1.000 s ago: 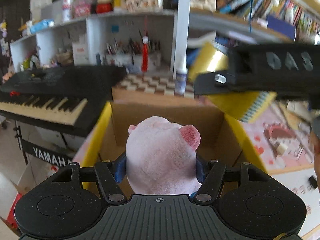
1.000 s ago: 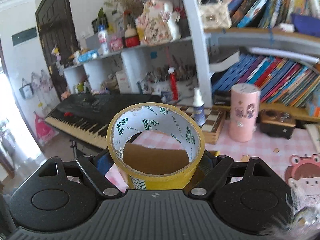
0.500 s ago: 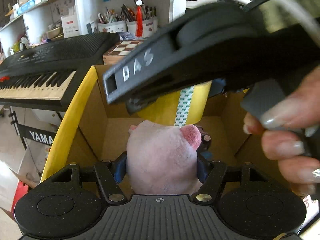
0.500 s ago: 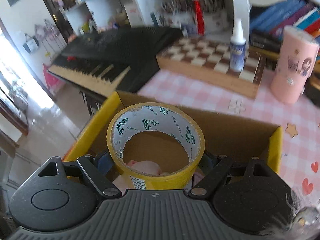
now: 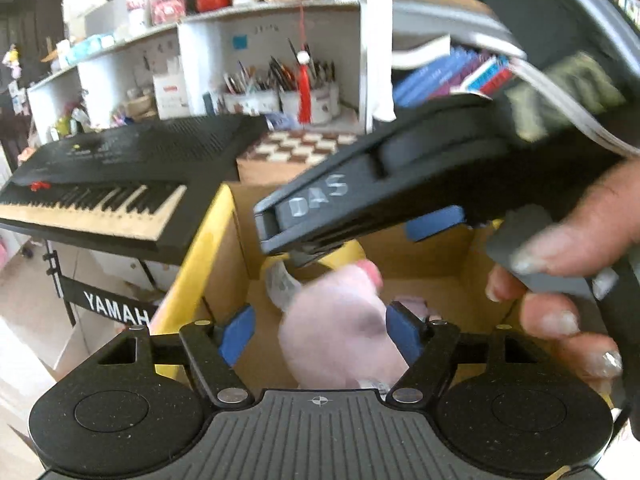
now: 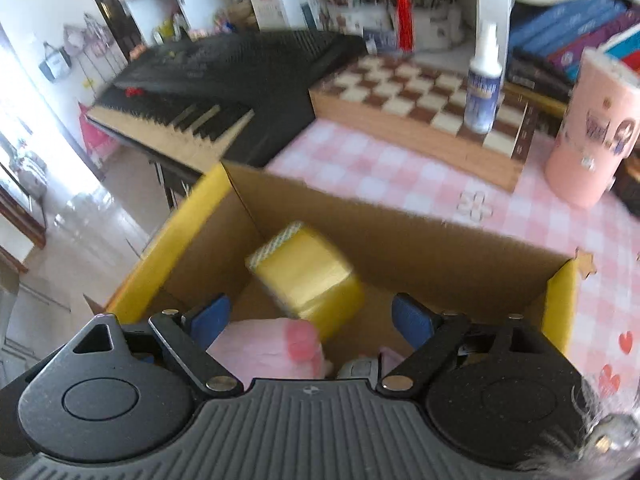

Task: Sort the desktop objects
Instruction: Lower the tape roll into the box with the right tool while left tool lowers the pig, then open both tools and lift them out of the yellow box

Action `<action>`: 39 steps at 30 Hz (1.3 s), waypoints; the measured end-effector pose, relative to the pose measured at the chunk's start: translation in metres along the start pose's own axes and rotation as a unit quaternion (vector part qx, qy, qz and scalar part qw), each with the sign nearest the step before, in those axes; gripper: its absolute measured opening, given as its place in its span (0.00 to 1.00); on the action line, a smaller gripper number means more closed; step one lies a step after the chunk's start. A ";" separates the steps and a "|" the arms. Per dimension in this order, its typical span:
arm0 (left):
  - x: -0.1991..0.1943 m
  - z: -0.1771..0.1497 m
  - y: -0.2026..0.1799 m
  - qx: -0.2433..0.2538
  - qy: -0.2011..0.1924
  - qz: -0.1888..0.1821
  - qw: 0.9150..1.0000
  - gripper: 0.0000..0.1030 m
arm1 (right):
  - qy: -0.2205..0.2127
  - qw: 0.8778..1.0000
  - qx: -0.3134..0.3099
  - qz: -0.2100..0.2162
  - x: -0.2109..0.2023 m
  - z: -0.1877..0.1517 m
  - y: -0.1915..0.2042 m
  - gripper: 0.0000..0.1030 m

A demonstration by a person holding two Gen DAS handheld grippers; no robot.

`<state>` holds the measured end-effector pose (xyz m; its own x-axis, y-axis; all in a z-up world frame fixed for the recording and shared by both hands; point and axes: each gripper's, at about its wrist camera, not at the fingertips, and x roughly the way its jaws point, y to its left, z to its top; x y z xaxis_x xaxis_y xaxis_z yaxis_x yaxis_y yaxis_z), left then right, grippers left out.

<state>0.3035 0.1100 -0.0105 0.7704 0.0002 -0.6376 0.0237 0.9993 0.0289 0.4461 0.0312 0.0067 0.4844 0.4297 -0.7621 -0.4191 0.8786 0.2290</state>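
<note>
Both grippers hover over an open cardboard box (image 6: 400,240) with yellow flaps. My left gripper (image 5: 320,330) is open; the pink plush toy (image 5: 340,332) sits blurred between its blue pads, apparently loose and dropping into the box. My right gripper (image 6: 310,314) is open; the yellow tape roll (image 6: 308,276) is blurred, free of the pads, inside the box. The plush also shows in the right wrist view (image 6: 276,344). The right gripper's black body (image 5: 400,188) crosses the left wrist view above the box (image 5: 224,240).
A black Yamaha keyboard (image 5: 104,184) stands left of the box. A chessboard (image 6: 420,96) with a spray bottle (image 6: 484,88) and a pink canister (image 6: 588,128) lie behind on the pink checked tablecloth (image 6: 360,168). Shelves with books and pen cups rise behind.
Both grippers have opened. The tape roll has left the right gripper and fallen into the box. The plush has come free of the left pads.
</note>
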 end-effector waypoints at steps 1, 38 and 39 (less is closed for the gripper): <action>-0.004 0.001 0.001 -0.004 -0.007 0.001 1.000 0.72 | -0.013 1.000 -0.002 -0.001 -0.007 -0.001 0.001 0.86; -0.197 -0.123 0.046 -0.092 -0.107 0.034 0.989 0.73 | -0.242 0.958 0.012 -0.153 -0.217 -0.265 0.079 0.84; -0.203 -0.128 0.045 -0.093 -0.107 0.032 0.989 0.73 | -0.240 0.958 0.014 -0.154 -0.219 -0.271 0.082 0.85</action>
<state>0.0668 0.1602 0.0213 0.8842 0.0748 -0.4611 -0.1309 0.9872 -0.0908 0.0970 -0.0471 0.0283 0.8823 0.1901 -0.4306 -0.1824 0.9814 0.0596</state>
